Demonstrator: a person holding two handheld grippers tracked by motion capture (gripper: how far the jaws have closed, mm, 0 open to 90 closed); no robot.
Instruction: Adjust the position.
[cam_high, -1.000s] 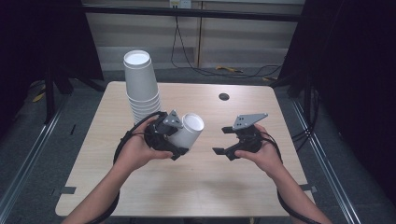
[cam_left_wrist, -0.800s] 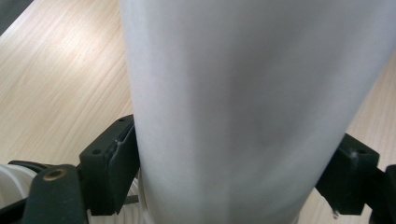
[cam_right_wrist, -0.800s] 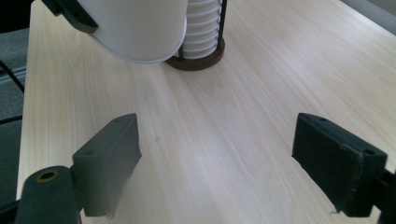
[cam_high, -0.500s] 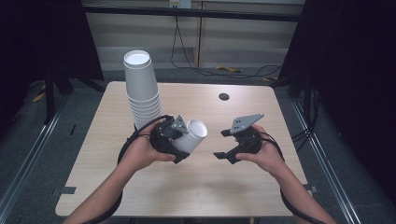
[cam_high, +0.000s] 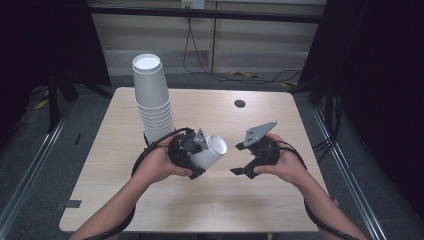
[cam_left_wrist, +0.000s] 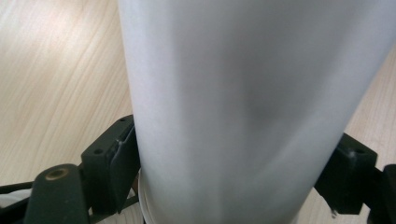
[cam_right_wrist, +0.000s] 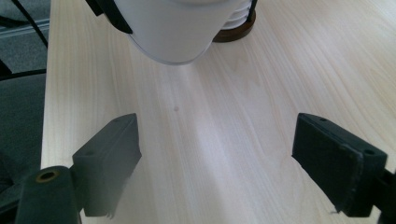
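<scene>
Since a second ago the left tool (cam_high: 202, 161) and its white paper cup (cam_high: 212, 151) have shifted a little lower and to the right, away from the cup stack (cam_high: 152, 97) and closer to the right tool (cam_high: 243, 164), which has stayed where it was. The left tool's jaws have just been closing, with the cup between them, and now they pinch it.

From the high view, the cup lies tilted in the left tool just right of the stack's foot, above the counter (cam_high: 260, 205), one white end turned up and toward the right tool. The left gripper view adds the grip itself: both black jaws press the cup's wall (cam_left_wrist: 243, 107) on either side, with wood grain behind. The right gripper view shows the right tool (cam_right_wrist: 217, 154) spread wide with nothing but bare counter between its jaws. Beyond them are the held cup's rounded end (cam_right_wrist: 173, 28) and the stack's dark base (cam_right_wrist: 236, 30).
</scene>
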